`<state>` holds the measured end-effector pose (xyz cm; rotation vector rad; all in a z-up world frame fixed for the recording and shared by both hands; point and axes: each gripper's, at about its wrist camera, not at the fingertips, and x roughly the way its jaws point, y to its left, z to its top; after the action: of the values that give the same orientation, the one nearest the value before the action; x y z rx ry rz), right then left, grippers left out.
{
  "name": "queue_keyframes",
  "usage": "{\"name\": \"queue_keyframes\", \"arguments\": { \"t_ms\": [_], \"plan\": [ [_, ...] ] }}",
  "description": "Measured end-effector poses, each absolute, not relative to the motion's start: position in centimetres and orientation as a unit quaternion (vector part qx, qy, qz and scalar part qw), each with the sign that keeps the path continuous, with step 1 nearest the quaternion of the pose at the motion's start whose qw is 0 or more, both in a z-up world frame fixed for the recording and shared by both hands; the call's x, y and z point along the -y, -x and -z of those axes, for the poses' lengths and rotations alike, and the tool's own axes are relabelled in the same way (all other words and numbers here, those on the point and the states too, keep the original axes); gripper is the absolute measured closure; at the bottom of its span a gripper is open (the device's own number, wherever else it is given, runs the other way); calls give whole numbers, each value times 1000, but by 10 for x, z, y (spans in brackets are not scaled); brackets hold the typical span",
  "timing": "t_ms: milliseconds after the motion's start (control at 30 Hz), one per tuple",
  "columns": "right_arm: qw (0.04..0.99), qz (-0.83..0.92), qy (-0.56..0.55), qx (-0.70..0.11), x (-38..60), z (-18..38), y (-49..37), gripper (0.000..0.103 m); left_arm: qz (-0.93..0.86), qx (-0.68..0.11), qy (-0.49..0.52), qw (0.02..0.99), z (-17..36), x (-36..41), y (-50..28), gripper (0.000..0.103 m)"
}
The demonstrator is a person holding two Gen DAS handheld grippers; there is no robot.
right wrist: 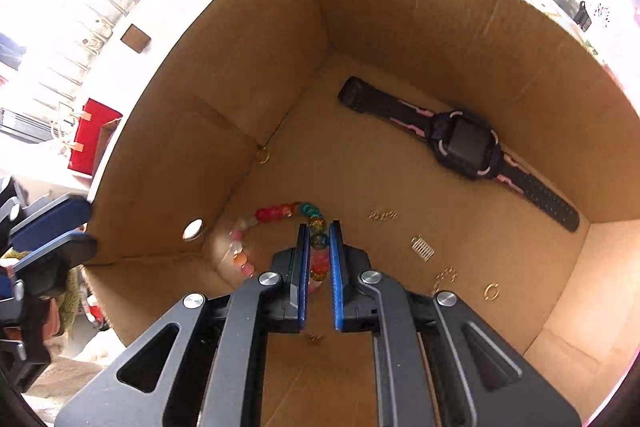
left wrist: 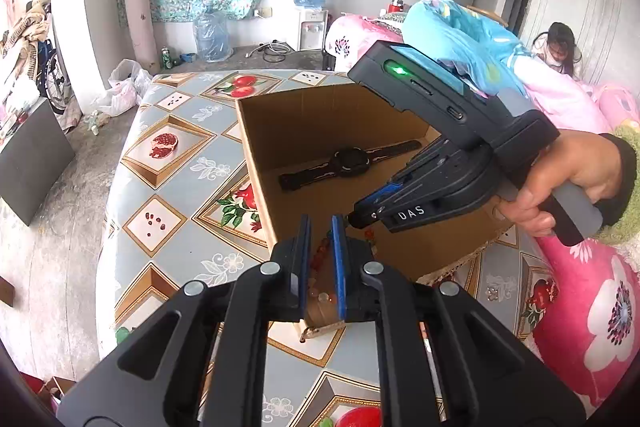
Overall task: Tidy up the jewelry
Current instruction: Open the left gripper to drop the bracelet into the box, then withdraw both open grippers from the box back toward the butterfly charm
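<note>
1. Over on the left of the right wrist view, the left gripper [right wrist: 48, 231] sits outside the cardboard box [right wrist: 168, 131], right at the wall. In its own view the left gripper [left wrist: 321, 227] has its jaws a small gap apart, and they seem to straddle the box wall near a corner, though I can't tell if they actually pinch the cardboard.

2. Just inside that wall there's a small gold ring [right wrist: 263, 155] in the corner crease.

3. Middle: the bead bracelet [right wrist: 280, 213] curls on the box floor, and one run of beads passes straight between the fingers of the right gripper [right wrist: 319, 229]. Jaws are narrowly apart with the beads in the gap, not visibly squeezed. That strand runs along the finger direction, so a pinch would take it across its thin side. The right hand is clearly the nearer one.

4. Right of the jaws: little gold chain bits [right wrist: 383, 215], a comb-like charm [right wrist: 423, 247], another gold ring [right wrist: 491, 291].

5. Far right, the black-and-pink watch [right wrist: 464, 143] lies flat, strap running diagonally, well apart from both grippers.
</note>
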<state>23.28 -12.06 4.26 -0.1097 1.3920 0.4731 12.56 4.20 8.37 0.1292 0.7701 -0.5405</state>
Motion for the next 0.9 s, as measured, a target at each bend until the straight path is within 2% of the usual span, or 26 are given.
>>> {"name": "queue_keyframes", "arguments": {
  "t_ms": [167,433,467,500,567,633,700,767,900],
  "plan": [
    [754,-211,39,-621,122,-42,-241,93,259,-360,-43,895,-83,-54,-114,92],
    [803,-239,-44,-544,153,-92,-229,92,268,-339,-7,902,-82,-79,-82,79],
    [809,-240,-55,-533,160,-100,-222,88,268,-335,-7,903,-82,-80,-79,76],
    [815,-240,-66,-523,164,-107,-214,77,269,-332,-8,904,-82,-81,-75,73],
    [831,-240,-83,-495,176,-123,-194,64,271,-324,-12,906,-81,-83,-65,68],
    [848,-240,-87,-465,190,-139,-171,61,274,-318,-15,908,-78,-83,-56,63],
    [865,-235,-88,-435,201,-151,-142,51,281,-318,-19,905,-73,-82,-48,57],
    [879,-229,-91,-407,214,-159,-112,46,290,-324,-25,900,-67,-78,-39,52],
    [907,-187,-98,-363,240,-156,-46,39,305,-340,-47,888,-48,-63,-24,48]
  ]
}}
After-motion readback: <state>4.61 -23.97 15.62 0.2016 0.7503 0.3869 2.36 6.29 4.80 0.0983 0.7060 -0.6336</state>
